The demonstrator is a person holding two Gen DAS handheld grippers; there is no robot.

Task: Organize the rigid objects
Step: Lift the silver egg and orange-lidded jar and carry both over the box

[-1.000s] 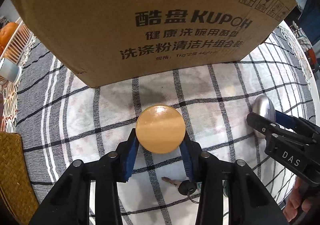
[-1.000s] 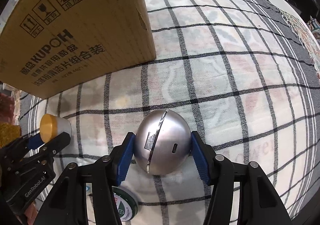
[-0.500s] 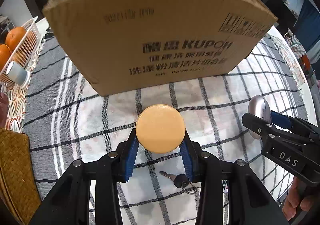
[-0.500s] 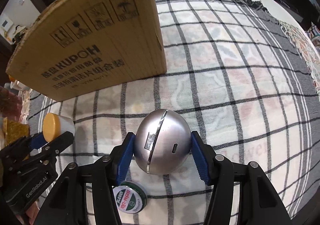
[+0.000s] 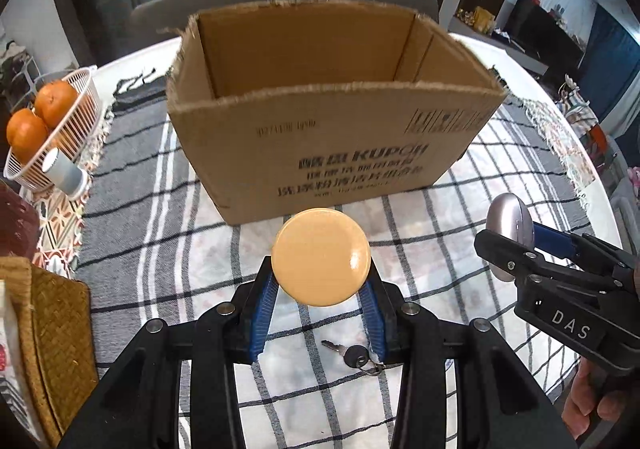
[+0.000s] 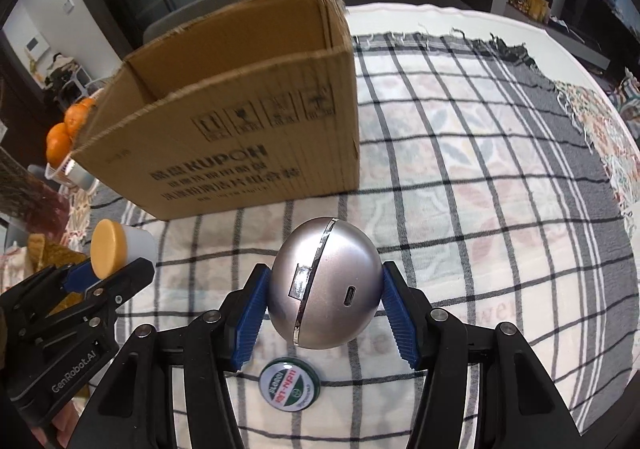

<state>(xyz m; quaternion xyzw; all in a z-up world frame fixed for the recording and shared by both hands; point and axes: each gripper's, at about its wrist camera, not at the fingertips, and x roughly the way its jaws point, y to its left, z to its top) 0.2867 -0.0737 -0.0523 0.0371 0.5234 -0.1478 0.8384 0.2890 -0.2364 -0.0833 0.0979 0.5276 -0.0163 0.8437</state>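
Observation:
My left gripper (image 5: pixel 320 289) is shut on a small white jar with a round yellow lid (image 5: pixel 321 257), held above the checked cloth in front of the open cardboard box (image 5: pixel 332 137). My right gripper (image 6: pixel 325 313) is shut on a silver egg-shaped case (image 6: pixel 325 283) with a small port on its side. Each gripper shows in the other's view: the right gripper (image 5: pixel 520 249) at the right edge with the silver case (image 5: pixel 508 217), the left gripper (image 6: pixel 100 273) at the lower left with the jar (image 6: pixel 120 249). The box stands with its top open, beyond both.
A key (image 5: pixel 354 355) and a round green-rimmed tin (image 6: pixel 289 388) lie on the checked cloth (image 6: pixel 480 209) under the grippers. A white wire basket of oranges (image 5: pixel 44 121) and a small cup (image 5: pixel 64 173) stand at the left, a woven tray (image 5: pixel 52 333) at the near left. Chairs stand behind the table.
Both grippers have risen with their objects and tilted up, so the box's open top and inside now show. The box looks smaller and farther.

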